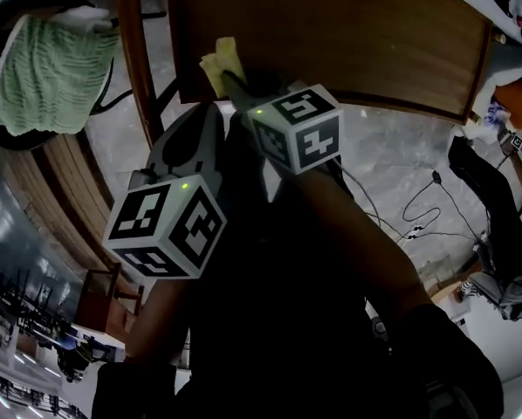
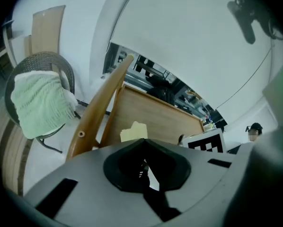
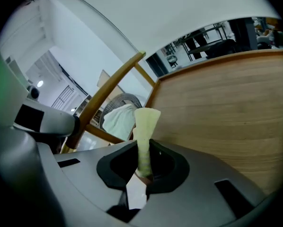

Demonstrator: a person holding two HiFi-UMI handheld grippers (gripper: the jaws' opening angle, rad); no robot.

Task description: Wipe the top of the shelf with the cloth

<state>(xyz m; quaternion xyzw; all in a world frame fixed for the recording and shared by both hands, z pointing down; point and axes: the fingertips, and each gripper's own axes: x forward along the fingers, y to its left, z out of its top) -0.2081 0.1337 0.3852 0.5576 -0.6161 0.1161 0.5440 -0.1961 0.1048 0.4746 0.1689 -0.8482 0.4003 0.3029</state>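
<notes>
Right gripper [image 3: 142, 174]: jaws clamped on the yellow cloth [image 3: 145, 126], which stands up from them at the near edge of the wooden shelf top [image 3: 226, 108], 12 o'clock in head view. Left gripper [image 2: 144, 170]: jaws together, nothing between; sits beside the right, at its 8 o'clock. Green towel [image 1: 43, 72] on chair, 10 o'clock.

No legible text, labels or numbers; only coded square patterns on marker cubes [image 1: 167, 227] [image 1: 298, 129].

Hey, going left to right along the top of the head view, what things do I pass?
green towel → curved wooden rail → yellow cloth → wooden shelf top
</notes>
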